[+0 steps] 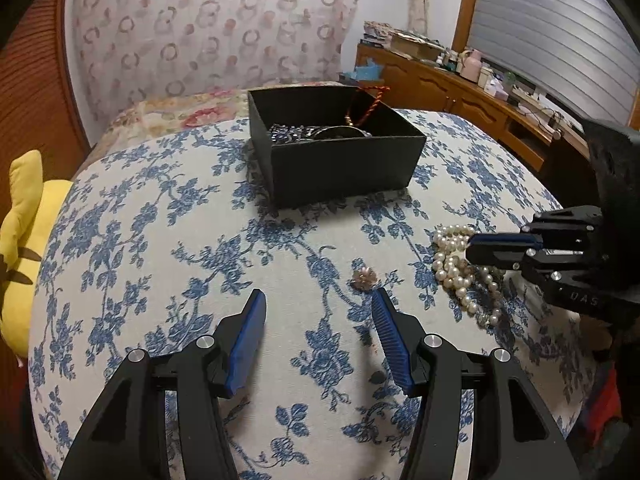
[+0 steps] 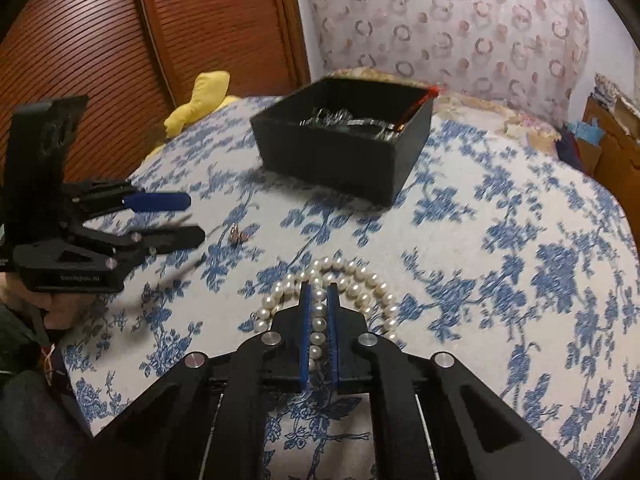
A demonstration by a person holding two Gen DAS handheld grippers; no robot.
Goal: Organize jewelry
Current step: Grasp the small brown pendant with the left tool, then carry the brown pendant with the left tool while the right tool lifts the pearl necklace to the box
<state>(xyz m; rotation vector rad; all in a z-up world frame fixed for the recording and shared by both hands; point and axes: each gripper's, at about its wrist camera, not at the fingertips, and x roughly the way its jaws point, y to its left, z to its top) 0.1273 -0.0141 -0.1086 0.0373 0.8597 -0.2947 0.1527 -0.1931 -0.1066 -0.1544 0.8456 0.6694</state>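
We had the right gripper (image 2: pixel 318 292) clamped on the pearl necklace (image 2: pixel 352 276) on the bed (image 2: pixel 500 208) — black box (image 2: pixel 340 160) straight ahead — while the left gripper (image 1: pixel 318 300), fingers apart, held nothing.

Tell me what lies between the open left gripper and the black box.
Mostly bare floral bedspread. The left wrist view shows only a small pinkish ornament off to the right of the left gripper, short of the black box.

We see a home bedroom: a bed (image 1: pixel 168 216) under a blue floral cover, a flowered pillow (image 1: pixel 176 114), a yellow plush toy (image 1: pixel 24 248), a ring-patterned curtain (image 1: pixel 208 20), a louvred wooden door (image 2: pixel 100 40) and a cluttered wooden sideboard (image 1: pixel 460 92).
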